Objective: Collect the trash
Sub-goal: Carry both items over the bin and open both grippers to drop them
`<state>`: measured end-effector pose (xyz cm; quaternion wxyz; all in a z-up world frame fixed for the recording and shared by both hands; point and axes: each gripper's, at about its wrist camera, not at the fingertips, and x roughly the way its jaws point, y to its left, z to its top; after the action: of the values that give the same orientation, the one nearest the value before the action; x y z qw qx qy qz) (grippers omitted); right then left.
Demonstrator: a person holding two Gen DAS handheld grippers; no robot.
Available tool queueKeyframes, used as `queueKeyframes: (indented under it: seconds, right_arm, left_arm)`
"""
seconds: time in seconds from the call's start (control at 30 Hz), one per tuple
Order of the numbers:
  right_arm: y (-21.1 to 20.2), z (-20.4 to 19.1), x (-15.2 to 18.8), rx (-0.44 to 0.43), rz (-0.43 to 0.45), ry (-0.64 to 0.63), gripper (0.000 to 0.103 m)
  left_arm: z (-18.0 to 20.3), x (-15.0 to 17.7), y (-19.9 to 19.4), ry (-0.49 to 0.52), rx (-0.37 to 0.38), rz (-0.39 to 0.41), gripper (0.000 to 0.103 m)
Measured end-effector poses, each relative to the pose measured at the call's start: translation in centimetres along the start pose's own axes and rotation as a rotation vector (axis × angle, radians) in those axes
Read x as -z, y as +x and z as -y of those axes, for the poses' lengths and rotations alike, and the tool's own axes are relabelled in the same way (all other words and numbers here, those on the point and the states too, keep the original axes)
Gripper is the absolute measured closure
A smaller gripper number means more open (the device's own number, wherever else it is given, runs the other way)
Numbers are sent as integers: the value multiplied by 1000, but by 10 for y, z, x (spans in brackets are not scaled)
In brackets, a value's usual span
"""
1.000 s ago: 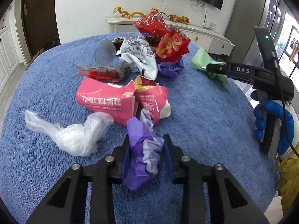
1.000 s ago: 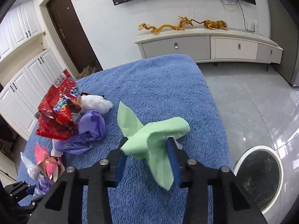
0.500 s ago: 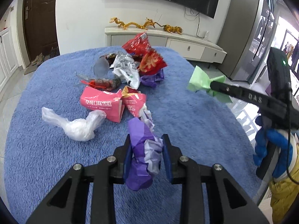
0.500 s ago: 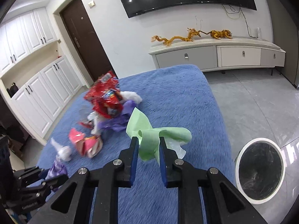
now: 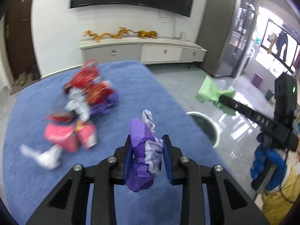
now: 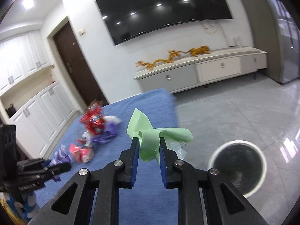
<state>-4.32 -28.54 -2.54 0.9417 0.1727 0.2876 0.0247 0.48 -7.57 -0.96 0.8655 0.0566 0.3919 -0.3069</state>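
Trash: left gripper (image 5: pixel 147 154) pinches purple wad (image 5: pixel 144 155) over blue worktop (image 5: pixel 112 196), right gripper (image 6: pixel 148 150) pinches green wrapper (image 6: pixel 150 142) short of bin (image 6: pixel 237 165); early release risks floor misses.

A home living room: wall TV (image 6: pixel 165 9) above a low sideboard (image 6: pixel 202 73), white cupboards (image 6: pixel 31 112), tiled floor (image 6: pixel 234 120), wooden door (image 6: pixel 78 67).

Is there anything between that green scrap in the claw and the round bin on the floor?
Nothing visible. The green scrap hangs in the right claw by the blue table's edge; the white-rimmed bin stands open on bare floor below.
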Motion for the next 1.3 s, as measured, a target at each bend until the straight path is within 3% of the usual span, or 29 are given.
queueKeyframes:
  seconds: [0.4,0.63,0.7,0.77,0.83,0.87,0.9,1.07,1.3]
  right_arm:
    - [4,140,17,180,-39,198,84]
    - [30,195,29,224,-88,289,84]
    - [41,209,32,234,-108,315,81]
    - [47,220,37,243,-122,327,81]
    - [54,230,42,261,-141,336,70]
    - [57,233,43,275,-150,341,59]
    - [59,236,45,285,-156,349,55]
    - [52,235,49,300,-156,357,55]
    - [21,210,32,313,-96,328,55]
  left_arm:
    - [137,-92,129,126,161,-77,75]
    - [174,-114,201,114,227,-133,72]
    - [177,-116,221,98,250,-156,66]
    - [178,-117,240,70,281,-182,46]
    - [179,-117,254,49,296,-197,39]
    - [179,-118,261,39,301,-210,37]
    - [177,-116,262,32,305,-218,37]
    - [170,-113,256,45,281,-211,37]
    - [152,-106,200,39,222,-81,37]
